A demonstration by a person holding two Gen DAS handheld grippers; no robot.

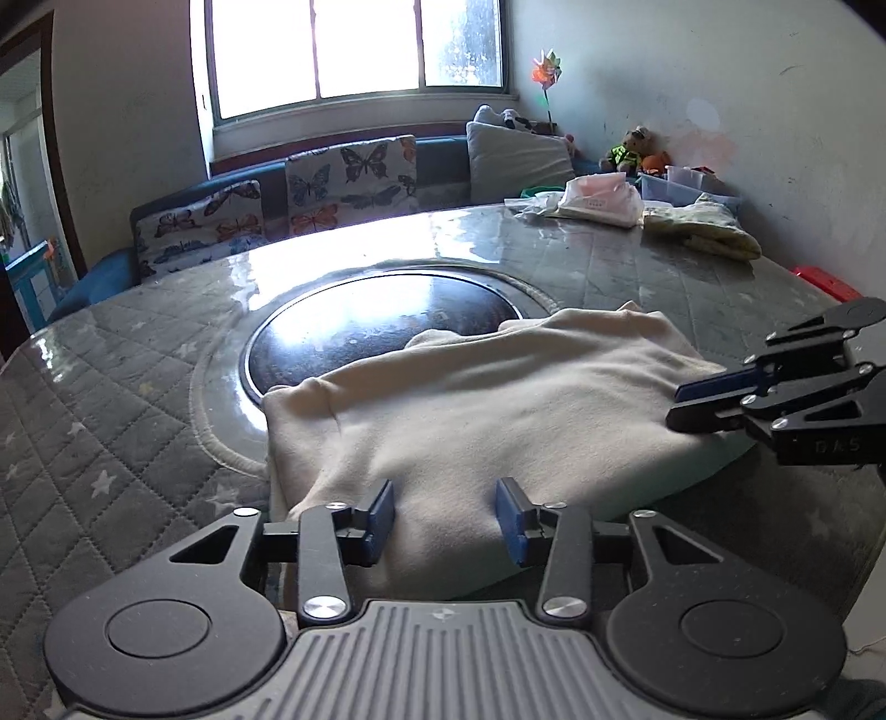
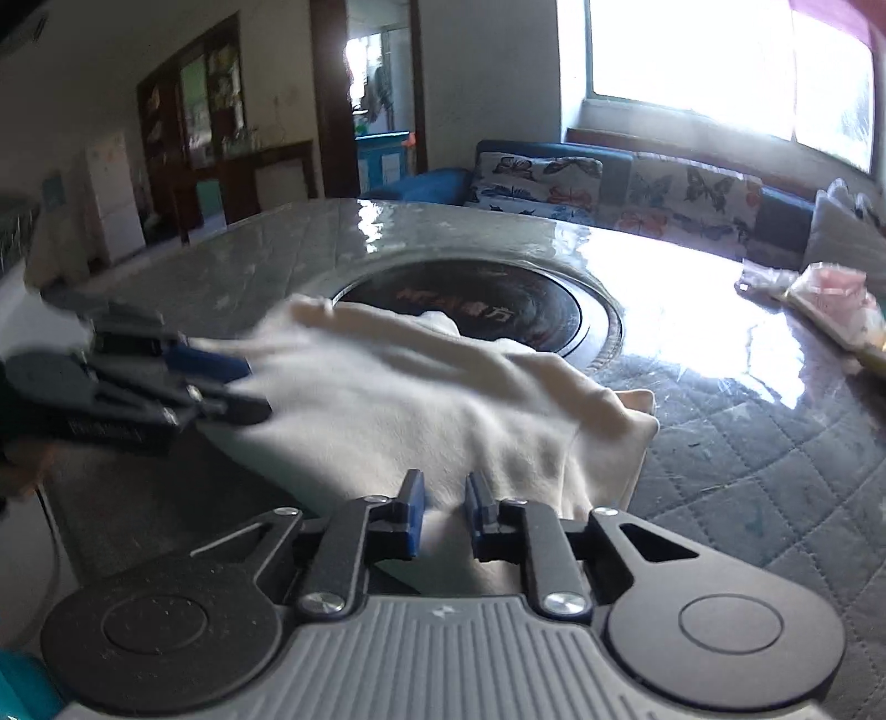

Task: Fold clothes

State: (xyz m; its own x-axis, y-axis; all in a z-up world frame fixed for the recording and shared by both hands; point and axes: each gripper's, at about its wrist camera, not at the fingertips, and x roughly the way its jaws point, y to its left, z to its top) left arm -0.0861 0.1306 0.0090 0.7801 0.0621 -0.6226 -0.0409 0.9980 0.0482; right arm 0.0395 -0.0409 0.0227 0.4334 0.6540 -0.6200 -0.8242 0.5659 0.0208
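Nearest in the left wrist view, the left gripper point(image 1: 446, 518) hangs over the near edge of a cream garment point(image 1: 476, 410) with its jaws parted — the blue pads point(image 1: 379, 512) stand clear on either side of a strip of cloth and press on nothing. In the right wrist view the right gripper point(image 2: 444, 512) sits at the garment's point(image 2: 398, 399) near edge too, jaws narrowly apart with a ridge of cream fabric running up between them; whether the pads actually pinch it cannot be told.

The garment lies folded and rumpled on the quilted grey table point(image 1: 111, 399), its far edge overlapping the dark round inset point(image 1: 354, 327) at the table's middle. Each gripper shows in the other's view, at the garment's opposite side.

Farther back, on the table's far right corner, lies a pile of light clothes and bags point(image 1: 603, 202) — beyond it a sofa with butterfly cushions point(image 1: 349, 180) under a bright window point(image 1: 354, 50).
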